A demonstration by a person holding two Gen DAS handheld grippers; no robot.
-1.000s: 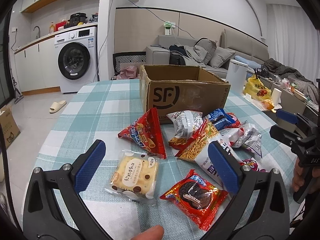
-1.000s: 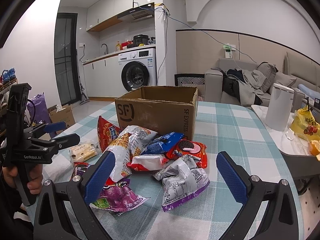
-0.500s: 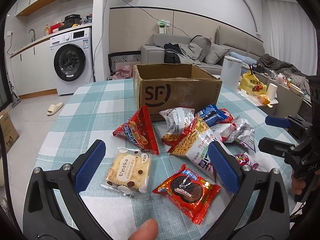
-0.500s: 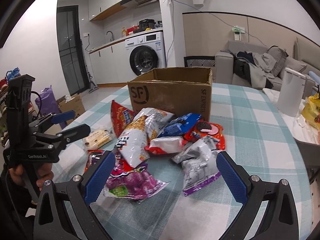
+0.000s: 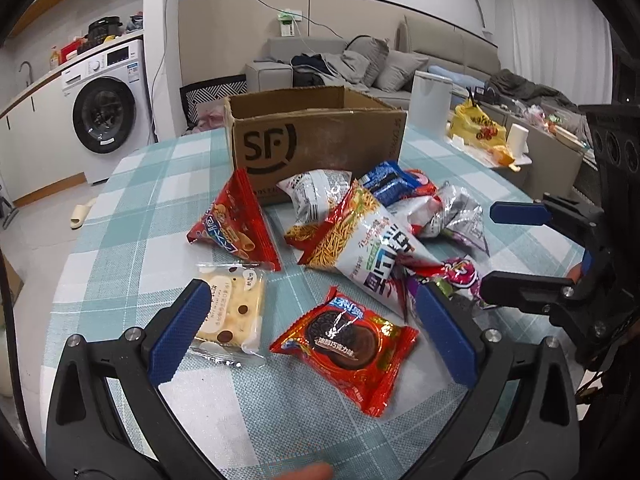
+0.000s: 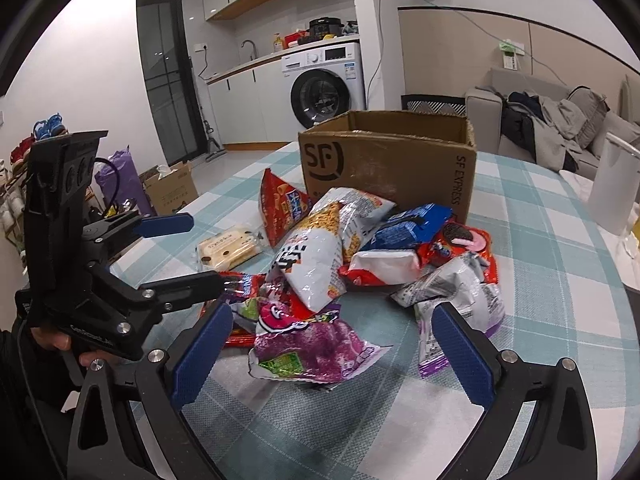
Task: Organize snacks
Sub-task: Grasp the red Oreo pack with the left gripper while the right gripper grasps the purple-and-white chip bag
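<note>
On the round table draped in a woven teal-and-white checked cloth (image 5: 132, 216), an open brown corrugated cardboard box printed with "SF" (image 5: 316, 140) stood at the far side, its flaps up. In front of it lay a loose heap of crinkled foil and plastic snack packets. The largest was a long white-and-orange noodle-snack bag (image 5: 360, 248), glossy and creased, leaning across the others. Beside it to the left sat a red triangular crisp packet (image 5: 236, 220), propped against the box front. A glossy purple grape-printed pouch (image 6: 312, 344) lay nearest the right gripper, and a silver-and-purple crumpled bag (image 6: 460, 292) rested just to its right. A flat red chocolate-sandwich-biscuit wrapper (image 5: 348, 340) lay apart from the heap, on bare cloth, close to a clear-wrapped pale yellow cake slab with dark dots (image 5: 232, 312).

The left gripper (image 5: 316, 336), black-framed with ribbed blue pads, hung spread wide above the biscuit wrapper and the cake slab, holding nothing. The right gripper (image 6: 336, 356), built alike, was likewise spread wide and empty over the purple pouch.
</note>
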